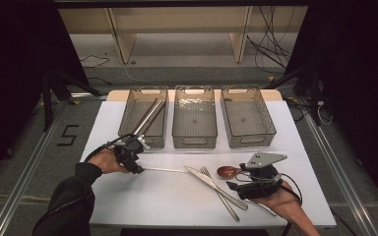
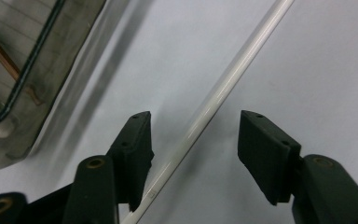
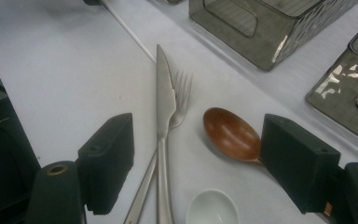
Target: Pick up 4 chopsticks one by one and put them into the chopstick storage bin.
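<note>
A thin white chopstick [image 2: 214,98] lies on the white table [image 1: 167,196] and runs between the jaws of my left gripper [image 2: 193,126]. The jaws stand apart on either side of it, low over the table, and the pads do not press on it. In the high view my left gripper [image 1: 139,168] sits at the chopstick's [image 1: 165,170] left end, just in front of the left bin [image 1: 128,115]. My right gripper [image 3: 198,135] is open over a knife [image 3: 164,107], a fork [image 3: 182,86] and a wooden spoon [image 3: 228,135], holding nothing.
Three grey see-through bins stand in a row at the back; the left one holds a pair of chopsticks [image 1: 147,118], the middle bin [image 1: 194,118] and right bin [image 1: 248,118] look bare. A small white spoon bowl [image 3: 212,207] lies under my right gripper [image 1: 236,177].
</note>
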`<action>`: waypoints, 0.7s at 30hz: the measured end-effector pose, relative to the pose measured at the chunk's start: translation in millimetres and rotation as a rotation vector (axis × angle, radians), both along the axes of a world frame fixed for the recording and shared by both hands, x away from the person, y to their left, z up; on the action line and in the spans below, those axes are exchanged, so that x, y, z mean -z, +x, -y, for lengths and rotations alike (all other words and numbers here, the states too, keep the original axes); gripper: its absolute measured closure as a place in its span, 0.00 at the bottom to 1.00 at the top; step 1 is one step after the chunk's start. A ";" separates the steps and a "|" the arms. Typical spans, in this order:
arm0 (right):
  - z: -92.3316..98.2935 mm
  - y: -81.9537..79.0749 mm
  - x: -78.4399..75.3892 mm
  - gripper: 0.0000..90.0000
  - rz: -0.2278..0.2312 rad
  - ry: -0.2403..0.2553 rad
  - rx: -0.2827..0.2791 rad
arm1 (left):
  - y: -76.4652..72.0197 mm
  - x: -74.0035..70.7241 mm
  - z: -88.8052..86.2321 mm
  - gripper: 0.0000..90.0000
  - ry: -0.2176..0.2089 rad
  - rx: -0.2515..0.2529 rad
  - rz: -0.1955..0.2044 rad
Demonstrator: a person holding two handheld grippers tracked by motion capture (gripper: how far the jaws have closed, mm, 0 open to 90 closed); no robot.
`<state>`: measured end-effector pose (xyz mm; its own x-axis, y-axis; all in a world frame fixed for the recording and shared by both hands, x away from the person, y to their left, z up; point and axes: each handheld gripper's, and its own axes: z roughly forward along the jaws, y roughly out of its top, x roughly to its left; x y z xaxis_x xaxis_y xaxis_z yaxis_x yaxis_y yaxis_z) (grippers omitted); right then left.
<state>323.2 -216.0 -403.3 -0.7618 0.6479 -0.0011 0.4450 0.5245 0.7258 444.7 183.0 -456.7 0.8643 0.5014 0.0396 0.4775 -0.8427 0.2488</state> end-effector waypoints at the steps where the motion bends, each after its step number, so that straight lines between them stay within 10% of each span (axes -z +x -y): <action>1: 0.0 0.0 0.0 0.30 0.000 0.000 0.000 | 0.3 0.6 -0.2 0.53 0.003 0.007 -0.005; 21: -0.6 -0.5 0.5 0.31 -0.005 0.002 -0.003 | 1.4 4.1 7.0 0.77 0.069 0.073 -0.052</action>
